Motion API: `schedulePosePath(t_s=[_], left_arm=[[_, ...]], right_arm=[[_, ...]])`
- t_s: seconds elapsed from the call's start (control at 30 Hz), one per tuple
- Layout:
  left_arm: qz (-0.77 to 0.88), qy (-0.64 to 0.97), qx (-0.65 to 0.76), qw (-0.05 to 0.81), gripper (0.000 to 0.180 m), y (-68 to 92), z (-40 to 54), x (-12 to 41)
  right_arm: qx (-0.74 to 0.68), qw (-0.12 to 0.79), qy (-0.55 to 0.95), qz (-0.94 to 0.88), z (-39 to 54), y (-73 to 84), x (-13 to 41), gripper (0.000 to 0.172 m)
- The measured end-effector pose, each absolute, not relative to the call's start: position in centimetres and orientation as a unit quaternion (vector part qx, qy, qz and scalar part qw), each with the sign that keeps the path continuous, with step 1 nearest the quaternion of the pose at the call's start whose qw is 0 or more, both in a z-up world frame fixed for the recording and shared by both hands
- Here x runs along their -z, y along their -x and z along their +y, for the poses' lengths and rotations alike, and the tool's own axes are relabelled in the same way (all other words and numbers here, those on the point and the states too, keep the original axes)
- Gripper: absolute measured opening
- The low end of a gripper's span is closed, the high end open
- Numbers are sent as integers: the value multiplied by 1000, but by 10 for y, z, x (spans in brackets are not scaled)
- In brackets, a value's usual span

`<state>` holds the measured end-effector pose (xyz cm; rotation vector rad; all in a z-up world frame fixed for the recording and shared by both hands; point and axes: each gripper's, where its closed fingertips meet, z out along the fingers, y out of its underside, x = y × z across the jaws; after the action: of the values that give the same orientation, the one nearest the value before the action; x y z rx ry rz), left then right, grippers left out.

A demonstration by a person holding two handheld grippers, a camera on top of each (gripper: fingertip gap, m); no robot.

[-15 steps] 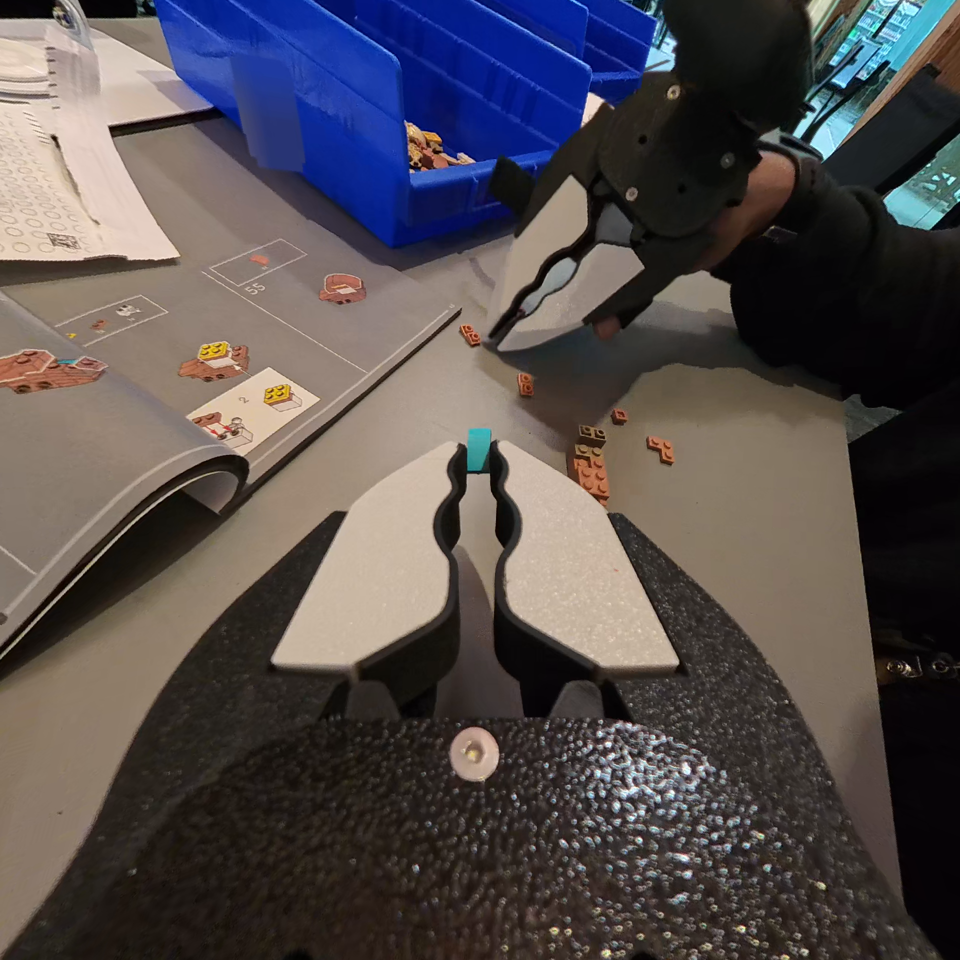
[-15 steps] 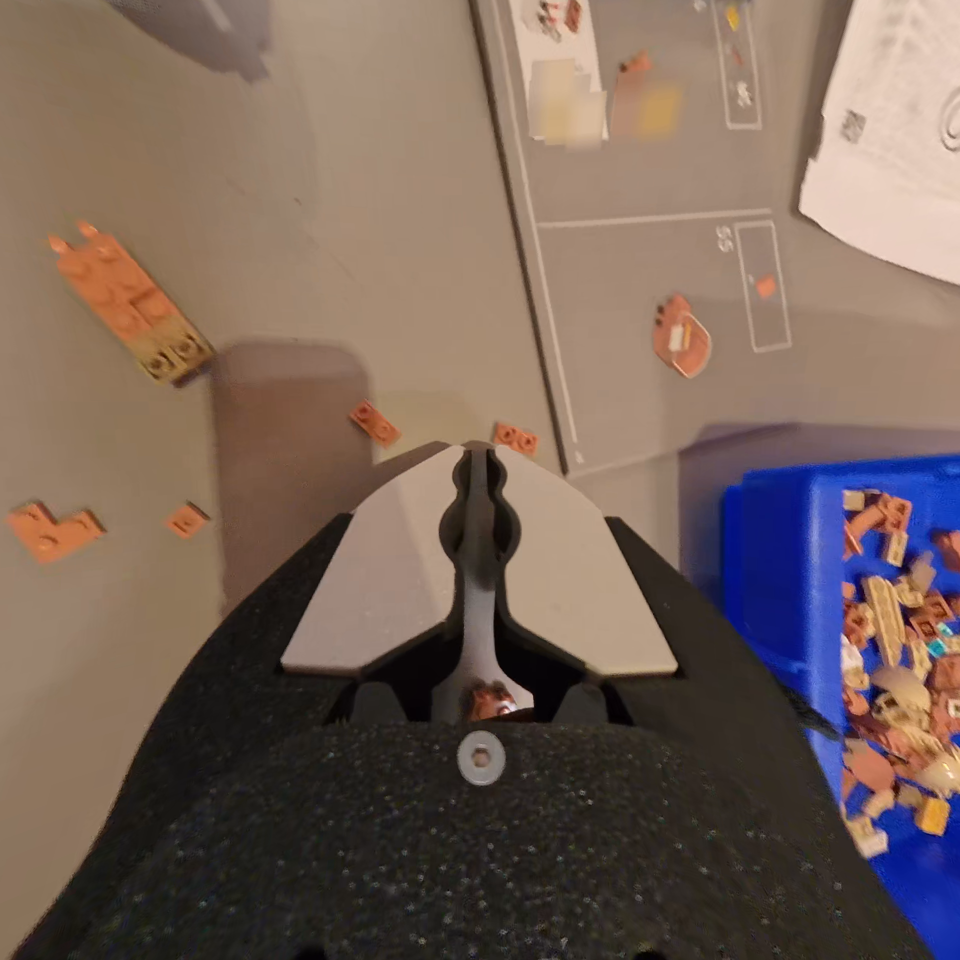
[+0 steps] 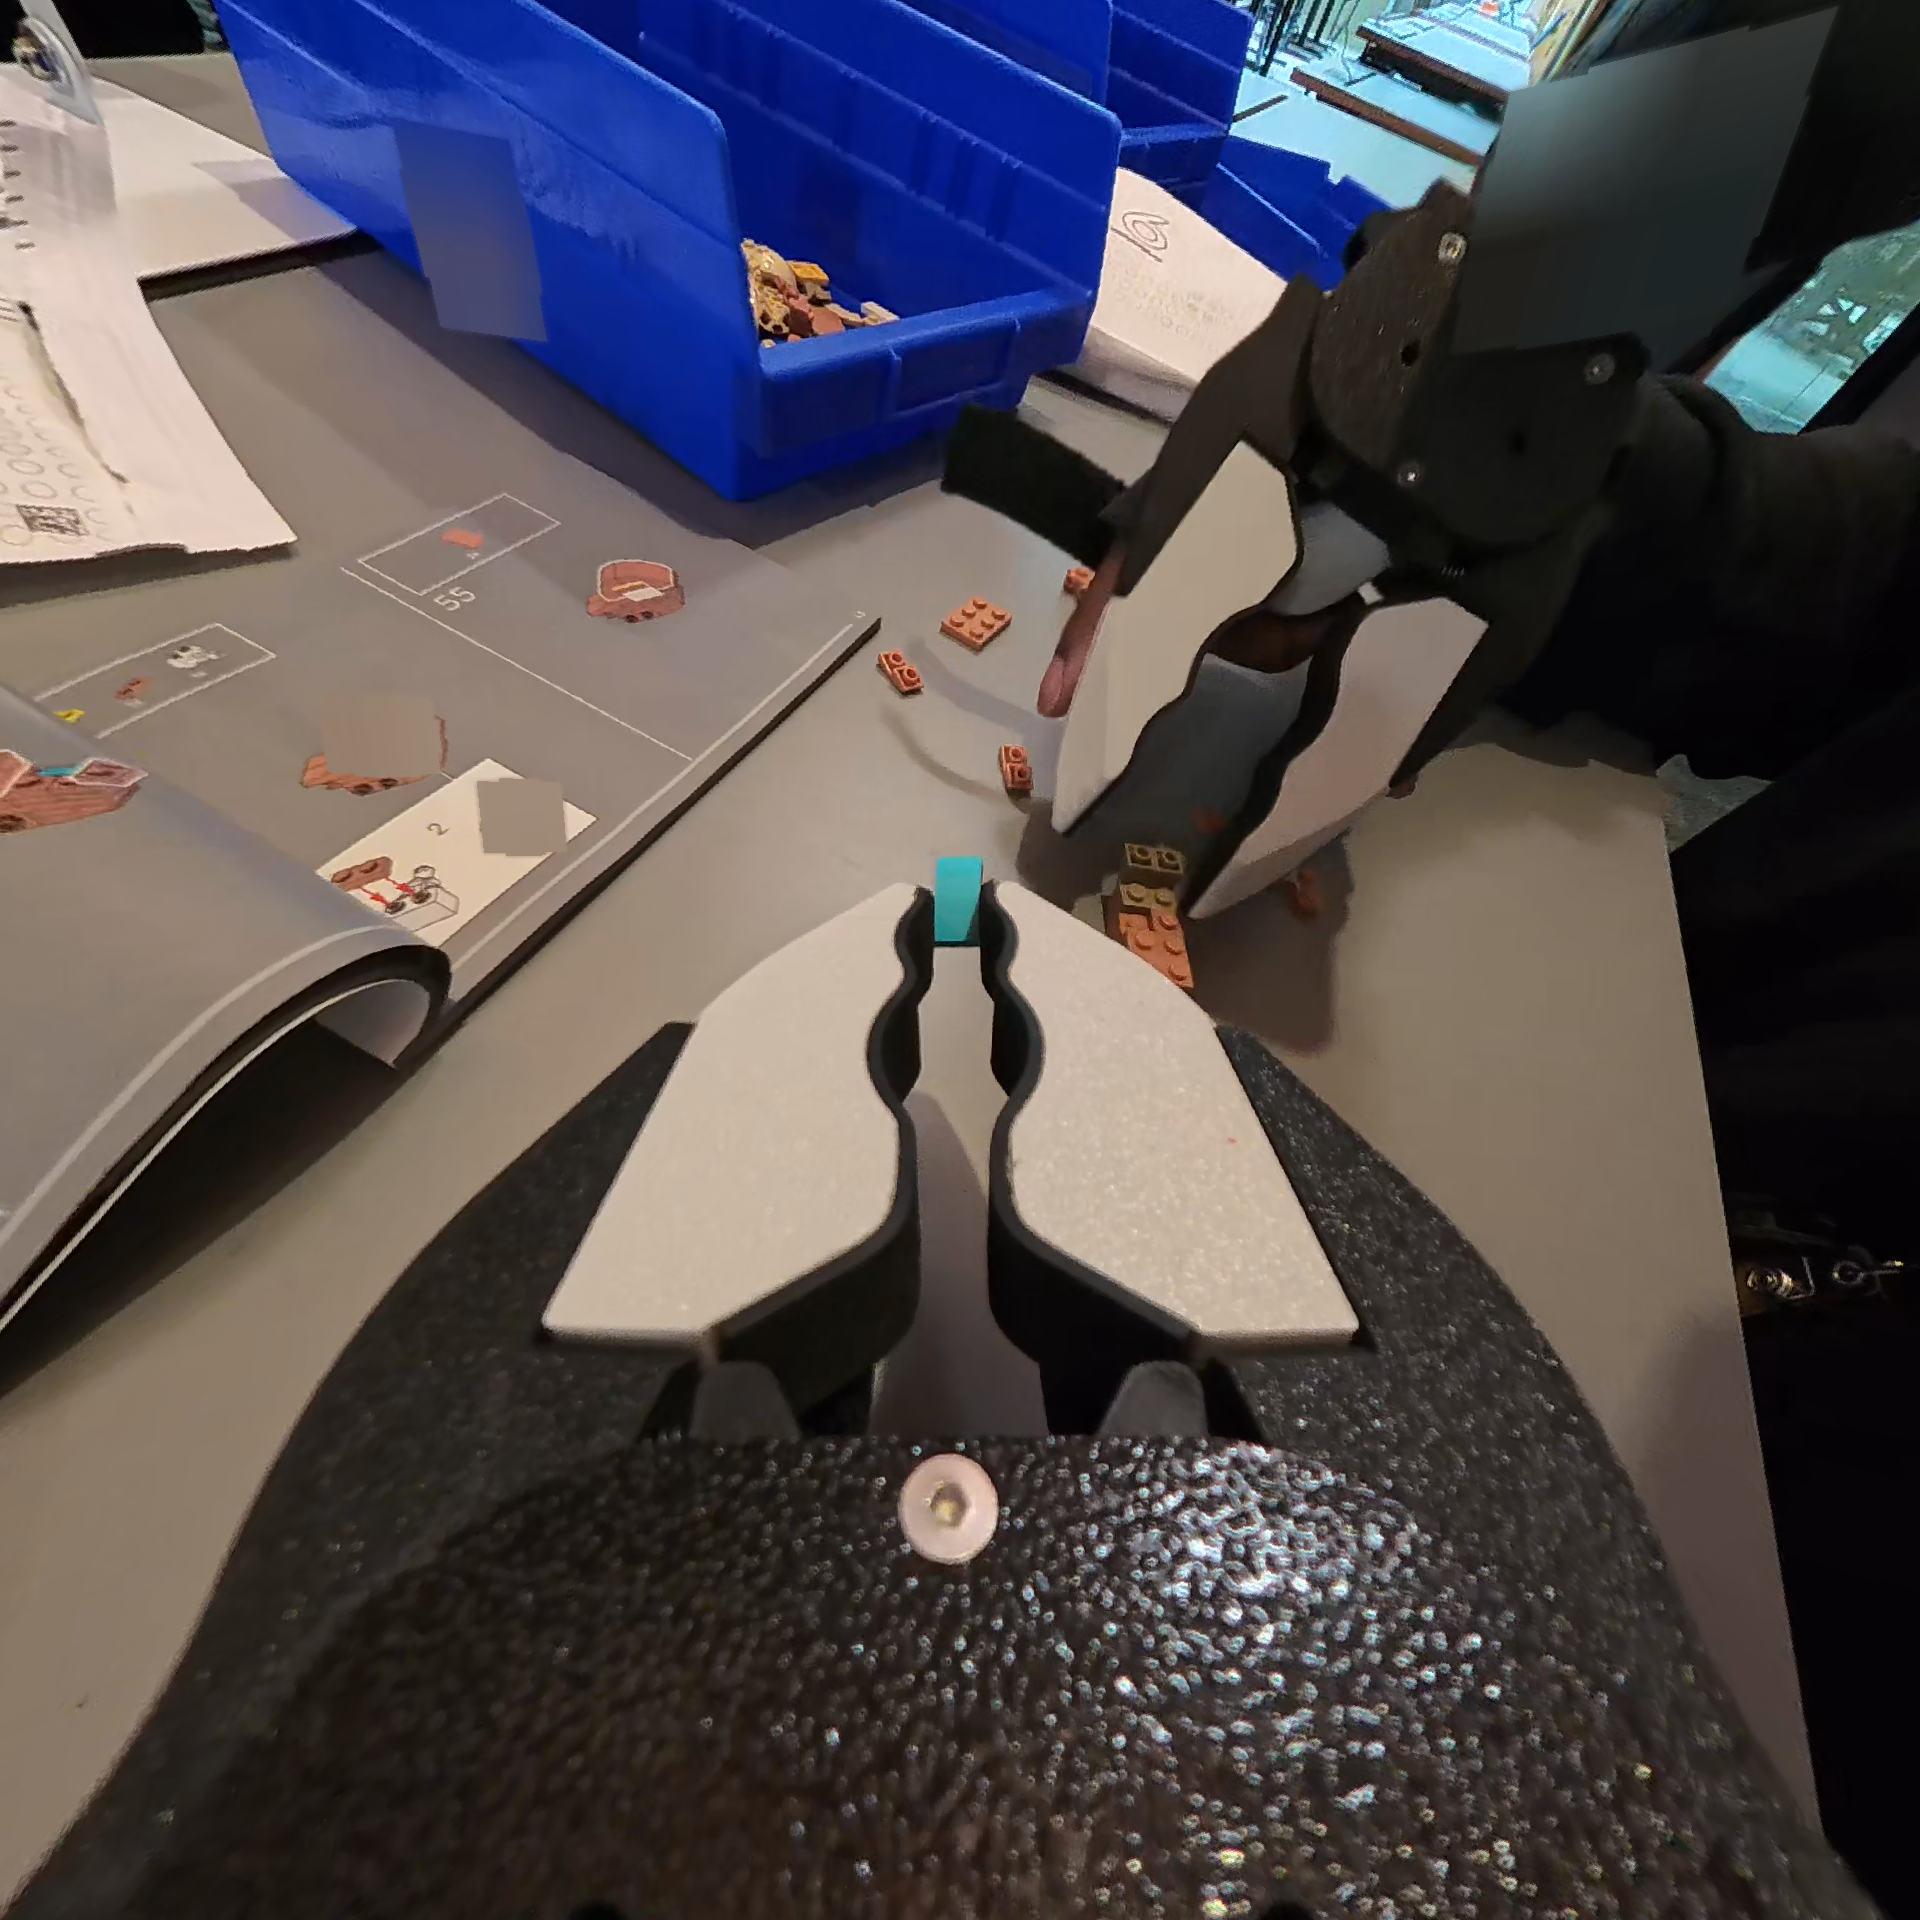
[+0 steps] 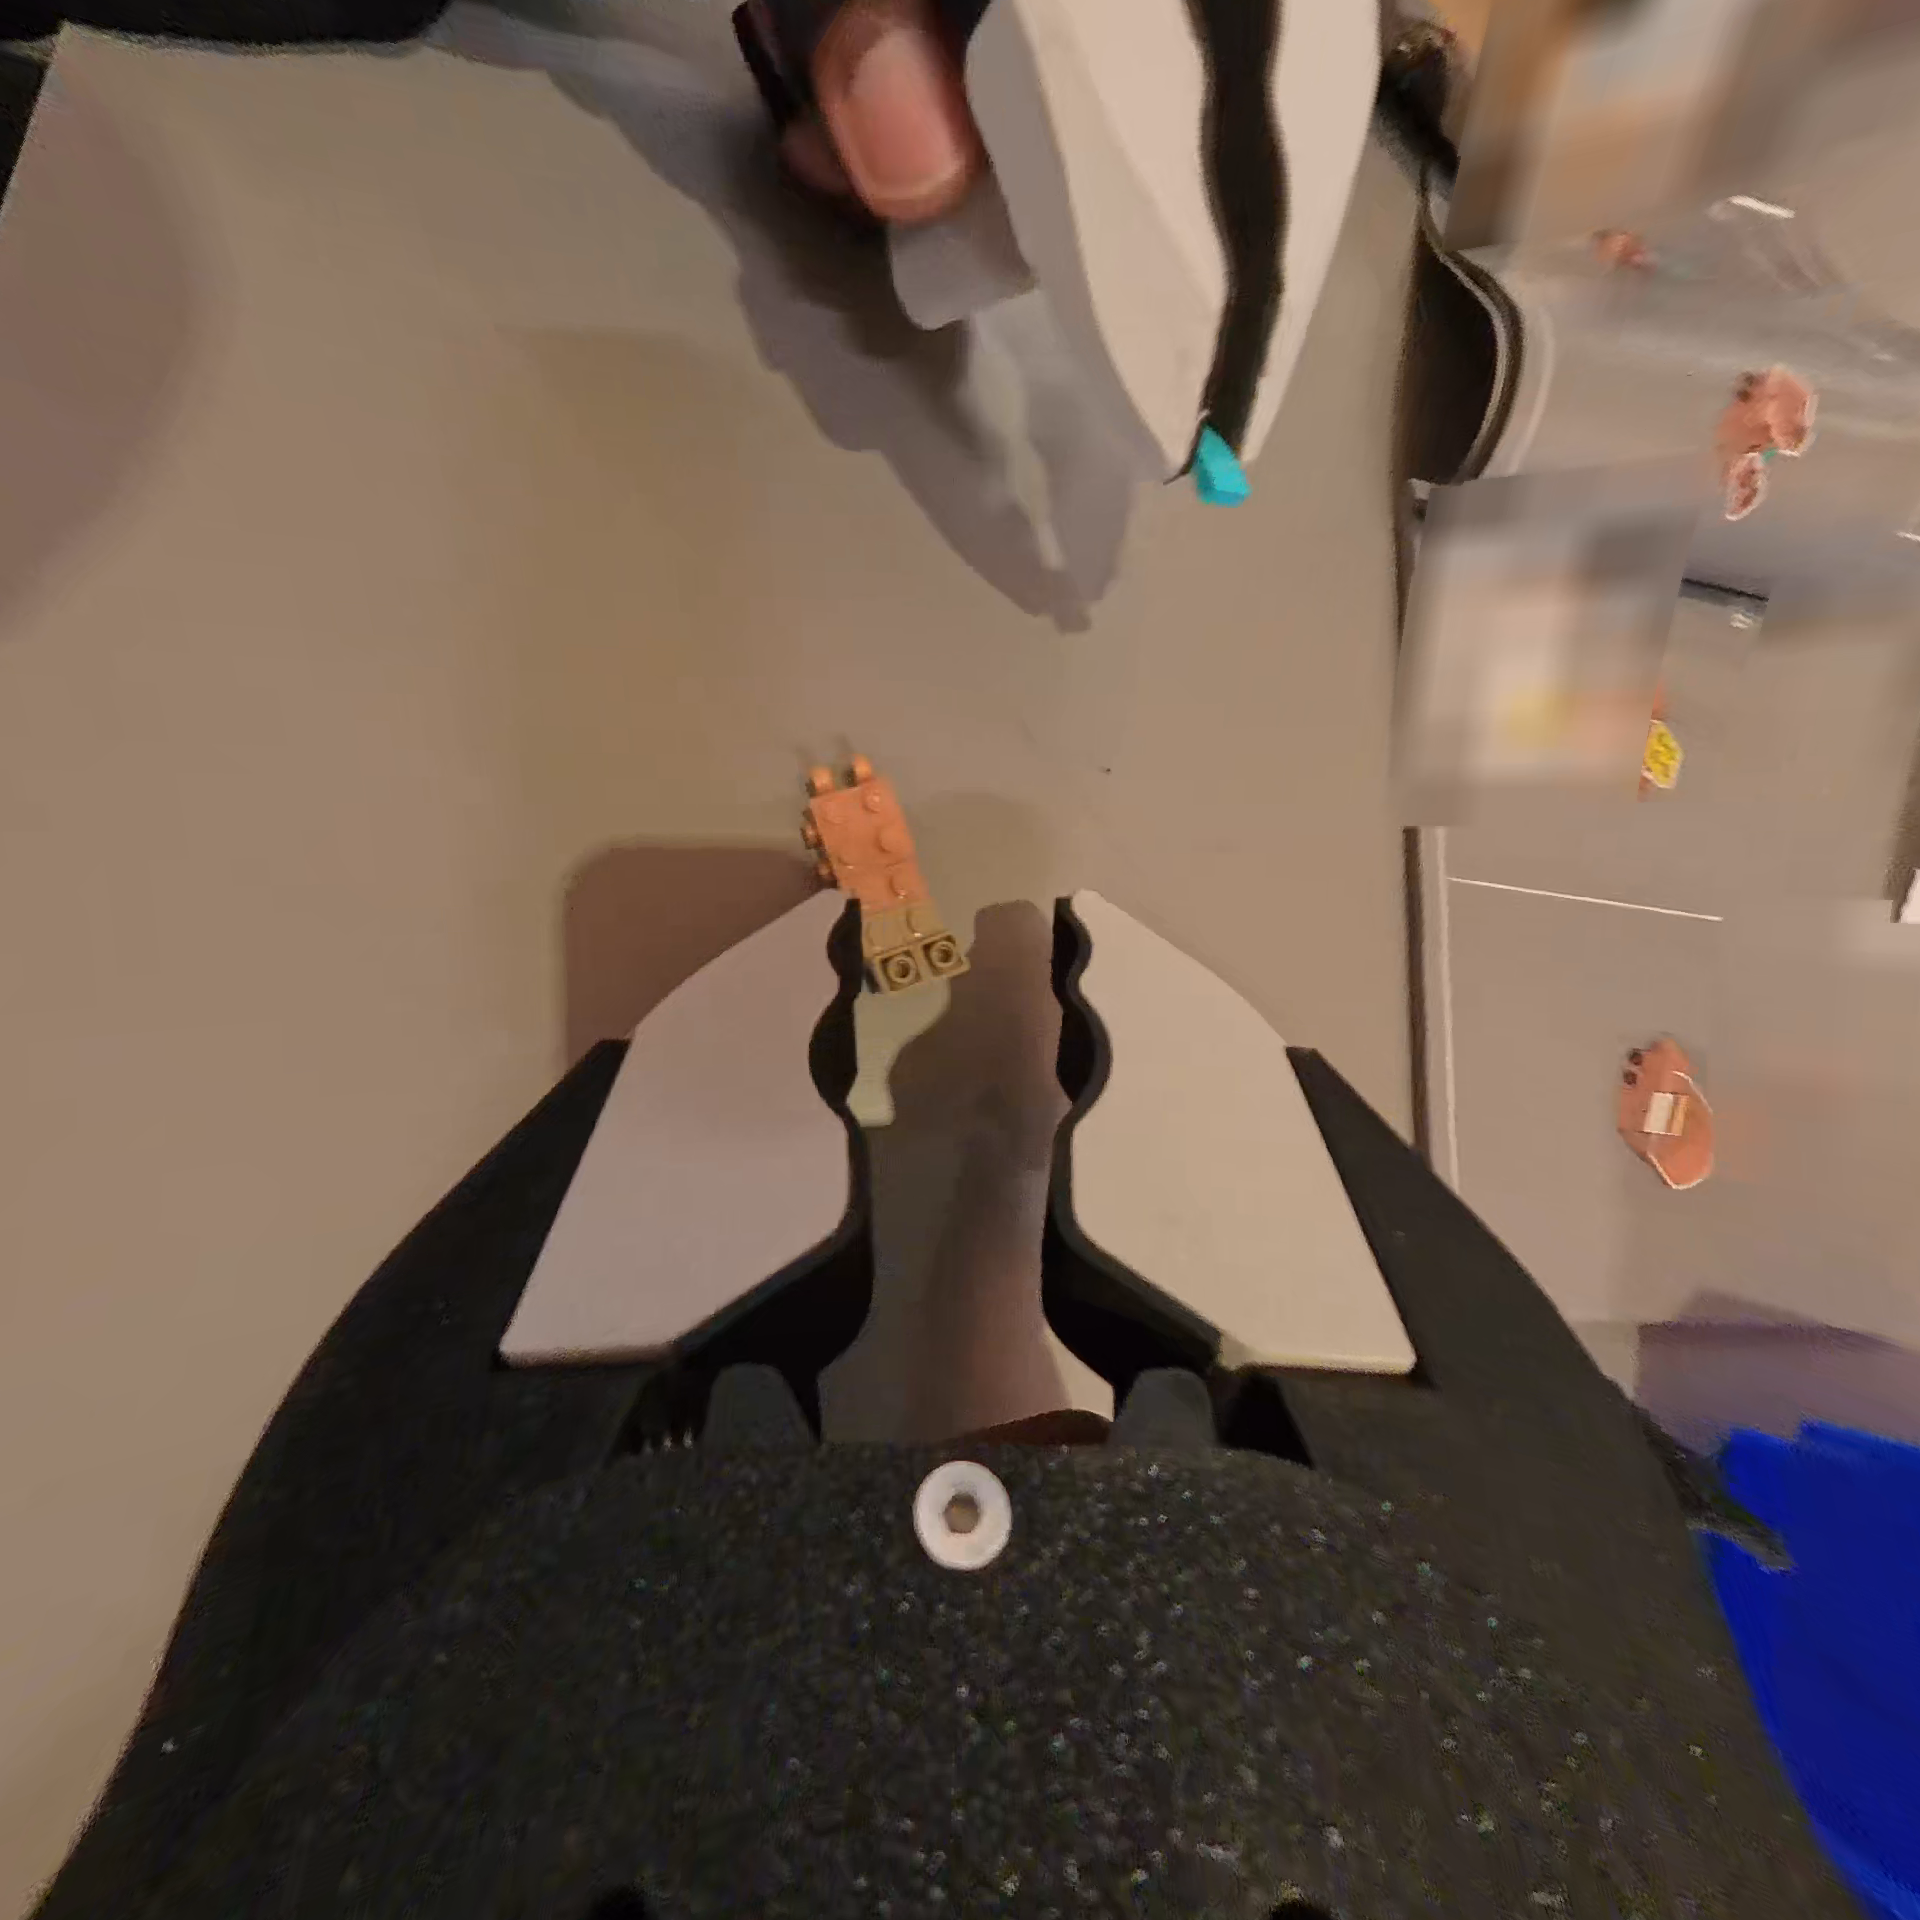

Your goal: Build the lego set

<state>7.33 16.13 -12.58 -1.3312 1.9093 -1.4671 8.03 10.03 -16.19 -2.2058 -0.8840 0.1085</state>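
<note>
My left gripper [image 3: 956,894] is shut on a small teal piece [image 3: 956,883], held upright at the fingertips just above the grey table [image 3: 727,935]. The right wrist view shows it too, with the teal piece [image 4: 1218,478] at its tips. My right gripper [image 4: 951,914] is open and low over a small brick assembly of brown plates with a tan end [image 4: 878,883]. The tan end lies between the fingers, close to the left finger, with a clear gap to the right one. In the left wrist view the right gripper [image 3: 1138,871] straddles that assembly [image 3: 1148,914], just right of my left fingertips.
An open instruction booklet [image 3: 520,675] lies to the left, with white paper sheets [image 3: 83,416] behind it. Blue bins [image 3: 623,208] with loose pieces stand at the back. Small brown plates [image 3: 977,621] [image 3: 902,670] [image 3: 1016,767] lie on the table beside the booklet's corner. The gap from one gripper's tips to the other's is roughly 8 centimetres.
My right gripper has opened and moved from the loose plates by the booklet over to the brick assembly. My left gripper has kept still with the teal piece in it.
</note>
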Motion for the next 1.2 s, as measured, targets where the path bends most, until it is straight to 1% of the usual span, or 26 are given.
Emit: schedulePosePath(t_s=[0.07, 0.17, 0.4, 0.6, 0.63, 0.7, 0.77, 0.87, 1.0, 1.13, 1.2], left_arm=[[683, 474, 522, 193, 8, -73, 161, 126], [685, 472, 520, 192, 8, -73, 160, 127], [689, 471, 518, 189, 8, -74, 158, 129], [690, 468, 519, 188, 8, -74, 156, 128], [690, 467, 520, 187, 8, -74, 156, 128], [692, 462, 522, 186, 8, -73, 154, 128], [686, 453, 542, 177, 7, -72, 148, 122], [662, 430, 597, 141, 7, -69, 134, 108], [566, 417, 710, 47, 7, -67, 122, 79], [453, 414, 789, -37, 7, -69, 126, 56], [419, 431, 795, -76, 7, -72, 128, 59]], right_arm=[[-45, 362, 865, -345, 99, -80, 167, 38], [-41, 354, 869, -344, 100, -80, 173, 37], [-29, 358, 871, -335, 104, -82, 173, 21], [-9, 364, 878, -311, 109, -92, 172, 19], [-12, 364, 878, -310, 109, -91, 172, 20], [-27, 373, 875, -307, 109, -88, 166, 36], [-42, 402, 865, -297, 111, -87, 152, 39], [-33, 480, 829, -285, 120, -89, 120, 34], [-4, 583, 753, -304, 126, -74, 79, 22], [50, 615, 725, -305, 134, -72, 66, 20], [63, 628, 715, -300, 136, -71, 61, 19]])
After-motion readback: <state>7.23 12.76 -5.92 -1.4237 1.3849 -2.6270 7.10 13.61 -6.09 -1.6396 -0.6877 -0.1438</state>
